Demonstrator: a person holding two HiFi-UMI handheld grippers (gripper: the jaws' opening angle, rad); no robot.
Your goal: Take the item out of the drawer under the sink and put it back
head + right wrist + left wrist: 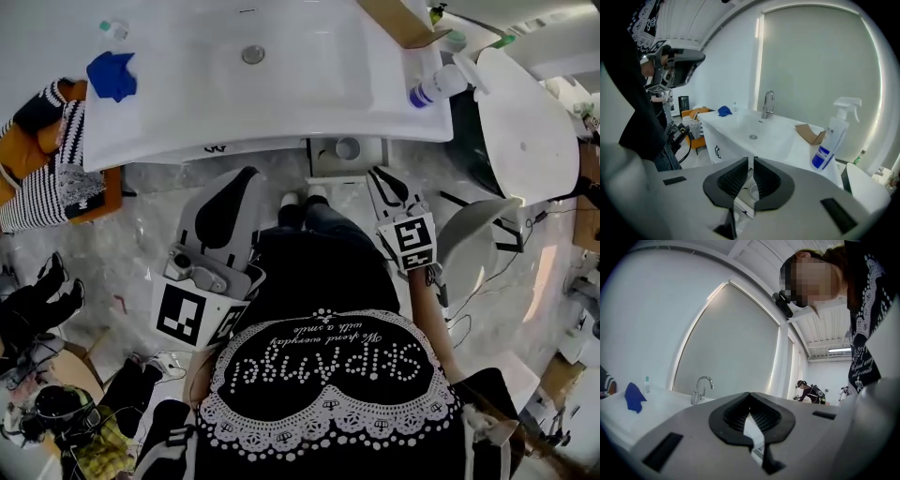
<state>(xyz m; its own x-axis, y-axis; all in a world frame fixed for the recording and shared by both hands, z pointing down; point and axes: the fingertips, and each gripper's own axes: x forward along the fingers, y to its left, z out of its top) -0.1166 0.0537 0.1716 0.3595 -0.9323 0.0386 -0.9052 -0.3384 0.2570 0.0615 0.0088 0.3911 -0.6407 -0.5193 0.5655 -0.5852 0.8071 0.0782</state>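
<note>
The right tool, clenched empty, slopes down towards the open white drawer under the white ceramic sink; the round pale item lies inside, just ahead. The left tool, clenched empty, stands farther off

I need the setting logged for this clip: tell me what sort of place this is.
Probably a mock bathroom inside a lab or studio: a white sink with a faucet, a spray bottle on it, and another person wearing gear far behind.
</note>
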